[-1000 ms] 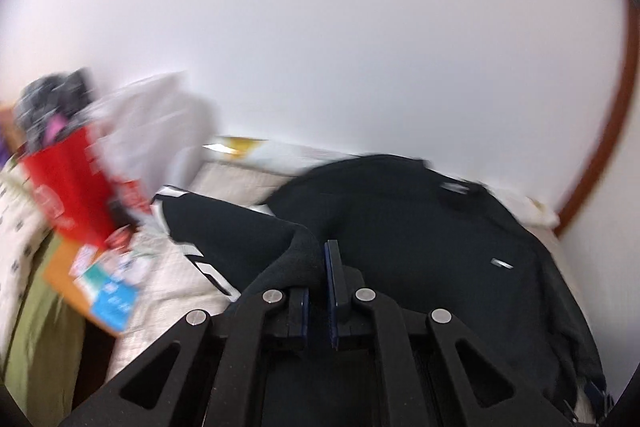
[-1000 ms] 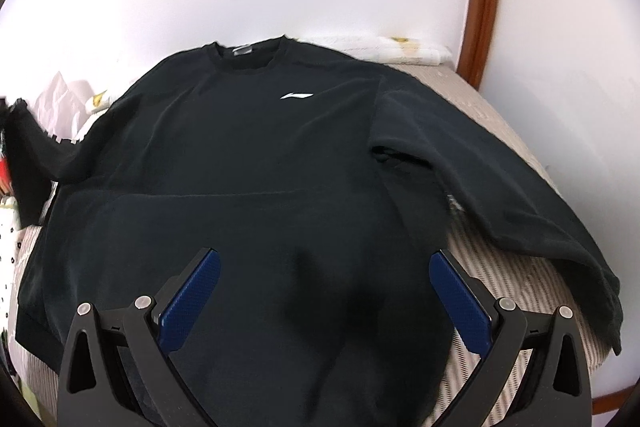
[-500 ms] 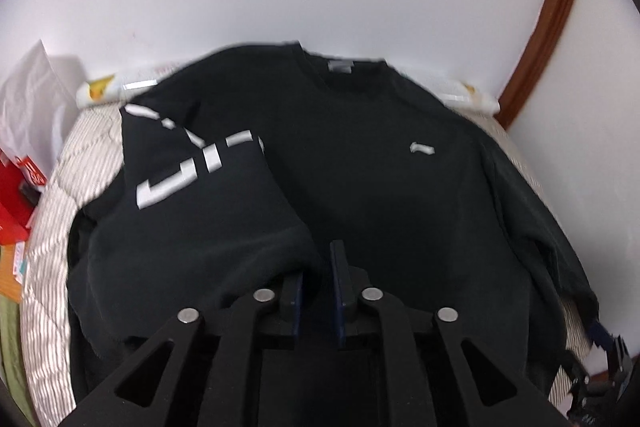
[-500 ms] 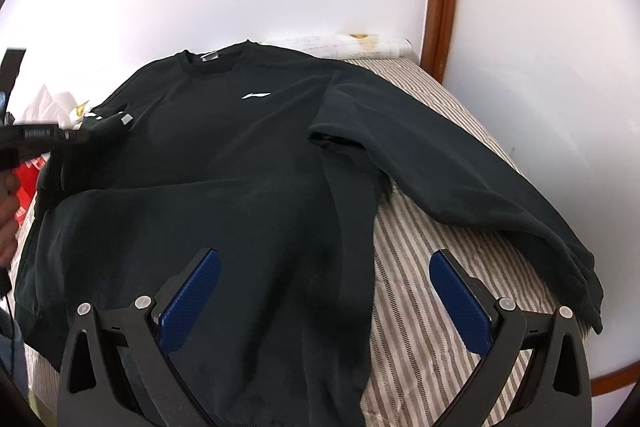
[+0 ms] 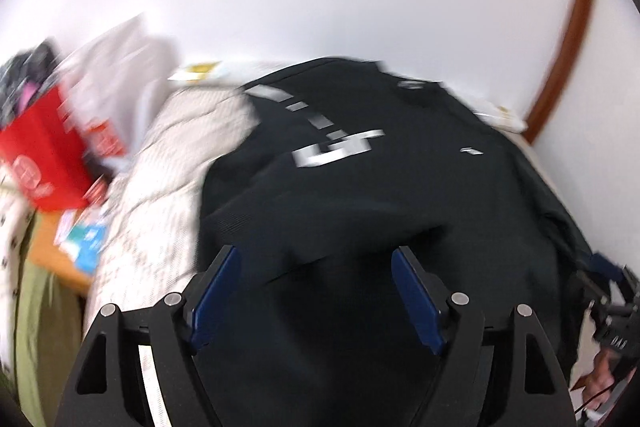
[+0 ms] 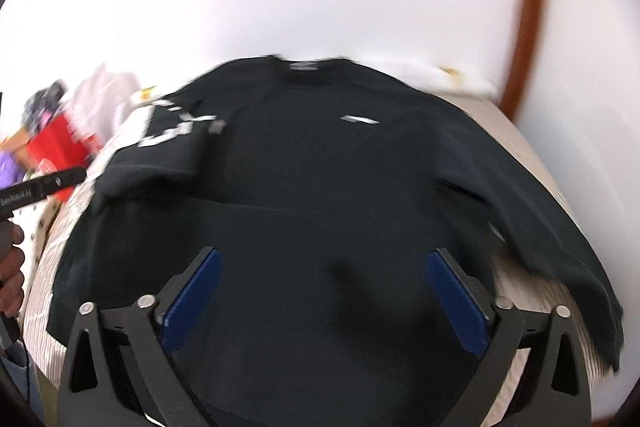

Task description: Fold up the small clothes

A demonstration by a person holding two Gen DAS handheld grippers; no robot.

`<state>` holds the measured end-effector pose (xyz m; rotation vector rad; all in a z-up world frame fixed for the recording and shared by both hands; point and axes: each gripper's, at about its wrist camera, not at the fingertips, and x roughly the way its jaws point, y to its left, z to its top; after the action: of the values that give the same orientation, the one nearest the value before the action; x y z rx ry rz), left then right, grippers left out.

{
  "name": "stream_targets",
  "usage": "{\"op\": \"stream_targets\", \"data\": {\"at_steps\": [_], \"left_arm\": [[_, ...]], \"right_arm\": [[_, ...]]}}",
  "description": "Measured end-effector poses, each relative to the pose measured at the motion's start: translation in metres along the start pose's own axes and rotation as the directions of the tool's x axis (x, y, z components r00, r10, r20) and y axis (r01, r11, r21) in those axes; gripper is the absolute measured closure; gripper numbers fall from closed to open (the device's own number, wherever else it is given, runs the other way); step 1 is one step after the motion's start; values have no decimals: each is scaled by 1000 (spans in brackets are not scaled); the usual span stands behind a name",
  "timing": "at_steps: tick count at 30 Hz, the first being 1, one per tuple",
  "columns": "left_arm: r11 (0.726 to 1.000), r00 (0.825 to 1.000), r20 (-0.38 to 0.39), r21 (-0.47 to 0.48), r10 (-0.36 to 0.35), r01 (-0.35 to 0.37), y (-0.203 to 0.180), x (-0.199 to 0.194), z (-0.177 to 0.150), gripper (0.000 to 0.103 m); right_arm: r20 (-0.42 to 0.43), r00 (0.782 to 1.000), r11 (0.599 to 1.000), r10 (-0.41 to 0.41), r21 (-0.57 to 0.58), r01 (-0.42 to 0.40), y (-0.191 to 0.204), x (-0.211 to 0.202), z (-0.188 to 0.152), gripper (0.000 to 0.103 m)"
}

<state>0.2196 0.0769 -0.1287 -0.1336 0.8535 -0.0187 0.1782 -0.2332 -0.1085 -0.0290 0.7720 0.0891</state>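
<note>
- The black sweatshirt (image 6: 320, 179) lies flat on the bed (image 5: 168, 163), chest side up. One sleeve with white letters (image 5: 332, 151) is folded across the chest. The other sleeve (image 6: 552, 227) lies stretched out toward the bed's edge.
- The left claw (image 5: 316, 291) has just been opening. Its two sides are now apart, and nothing is pinched between them. The cloth only lies under it.
- The right claw (image 6: 324, 291) is wide apart too. It has been closing a little, but it grips nothing.
- The folded sleeve could slide back off the chest, because nothing holds it down now.
- The left claw could snag the loose cloth just under it as it pulls away. That would drag the fold open.
- The stretched-out sleeve hangs near the bed's edge. If a claw bumps it, it could slip over the side.
- If the right claw grabs too much cloth, it could lift the body of the sweatshirt too and make it bunch up.
- Both pictures are blurry, so a fast grab could miss the sleeve.
- The red bag (image 5: 44, 151) and other stuff sit close by at the bed's side. A wide swing could knock them.
</note>
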Motion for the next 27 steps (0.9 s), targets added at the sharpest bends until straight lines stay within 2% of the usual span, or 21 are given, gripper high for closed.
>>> {"op": "stream_targets", "data": {"at_steps": [4, 7, 10, 14, 18, 20, 21, 23, 24, 27], "left_arm": [[994, 998, -32, -98, 46, -49, 53, -1, -23, 27], [985, 998, -43, -163, 50, -56, 89, -2, -37, 27], [982, 998, -49, -183, 38, -46, 111, 1, -40, 27], [981, 997, -54, -189, -50, 39, 122, 9, -47, 27], [978, 993, -69, -192, -92, 77, 121, 23, -48, 27], [979, 991, -82, -182, -108, 91, 117, 30, -48, 27], [981, 990, -87, -171, -108, 92, 113, 35, -46, 27], [984, 991, -90, -152, -102, 87, 108, 40, -45, 27], [986, 991, -92, -144, -98, 84, 107, 42, -45, 27], [988, 989, -116, -136, -90, 74, 103, 52, -46, 27]], "right_arm": [[-6, 997, 989, 75, -124, -76, 60, 21, 19, 22], [-24, 988, 971, 151, -182, -153, 99, 37, 27, 23], [-31, 982, 951, 186, -247, -188, 136, 49, 29, 23], [-56, 979, 917, 195, -344, -203, 185, 72, 30, 23], [-72, 988, 899, 137, -409, -154, 210, 103, 28, 23], [-68, 992, 900, 105, -418, -124, 217, 115, 29, 29], [-61, 993, 899, 101, -422, -117, 220, 120, 30, 37], [-48, 993, 890, 111, -439, -121, 223, 125, 32, 59], [-38, 992, 887, 121, -444, -125, 223, 124, 34, 78], [-1, 987, 893, 158, -426, -143, 217, 119, 44, 93]]}}
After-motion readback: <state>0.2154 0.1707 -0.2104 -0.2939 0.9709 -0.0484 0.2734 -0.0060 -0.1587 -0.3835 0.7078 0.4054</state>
